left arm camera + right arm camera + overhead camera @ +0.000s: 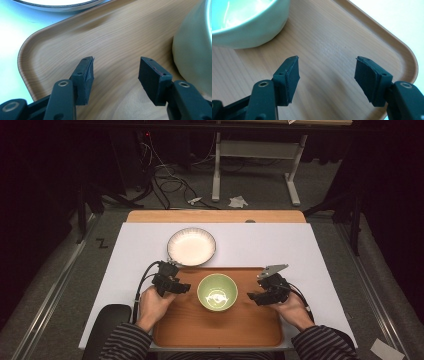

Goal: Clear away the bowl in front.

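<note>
Flanking the green bowl [217, 292] at the wooden tray's [250, 327] centre, left gripper [186, 288] and right gripper [251, 296] stand open, empty; approach opposite rim sides level, closing evenly

A pale green bowl [217, 291] stands upright in front of you, at the middle of a wooden tray [190, 330]; its glossy inside is empty; it sits between your two hands, untouched.
</note>
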The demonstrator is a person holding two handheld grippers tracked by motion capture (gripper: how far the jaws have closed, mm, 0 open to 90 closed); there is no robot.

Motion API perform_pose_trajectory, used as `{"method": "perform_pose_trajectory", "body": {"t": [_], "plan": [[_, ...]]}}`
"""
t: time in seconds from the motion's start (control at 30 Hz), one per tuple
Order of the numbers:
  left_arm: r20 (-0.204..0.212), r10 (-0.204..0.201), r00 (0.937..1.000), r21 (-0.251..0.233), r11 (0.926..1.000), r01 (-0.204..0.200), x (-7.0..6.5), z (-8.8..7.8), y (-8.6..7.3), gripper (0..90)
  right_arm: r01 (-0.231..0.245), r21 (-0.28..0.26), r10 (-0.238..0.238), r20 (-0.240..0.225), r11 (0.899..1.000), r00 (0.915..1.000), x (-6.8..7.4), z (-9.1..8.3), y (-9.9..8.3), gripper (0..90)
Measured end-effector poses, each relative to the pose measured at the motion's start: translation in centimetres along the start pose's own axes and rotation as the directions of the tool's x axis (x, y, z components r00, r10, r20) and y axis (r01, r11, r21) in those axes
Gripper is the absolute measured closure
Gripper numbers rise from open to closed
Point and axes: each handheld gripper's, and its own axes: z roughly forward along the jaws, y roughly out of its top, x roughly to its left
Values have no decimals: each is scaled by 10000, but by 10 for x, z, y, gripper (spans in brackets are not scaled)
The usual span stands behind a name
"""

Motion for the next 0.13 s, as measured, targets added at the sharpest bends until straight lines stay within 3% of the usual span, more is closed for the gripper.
{"method": "perform_pose_trajectory", "body": {"t": [0.13], "plan": [[5,19,10000,13,10000,-19,0,-1,0,461,-26,23,26,19,10000,10000,0,-1,0,376]]}}
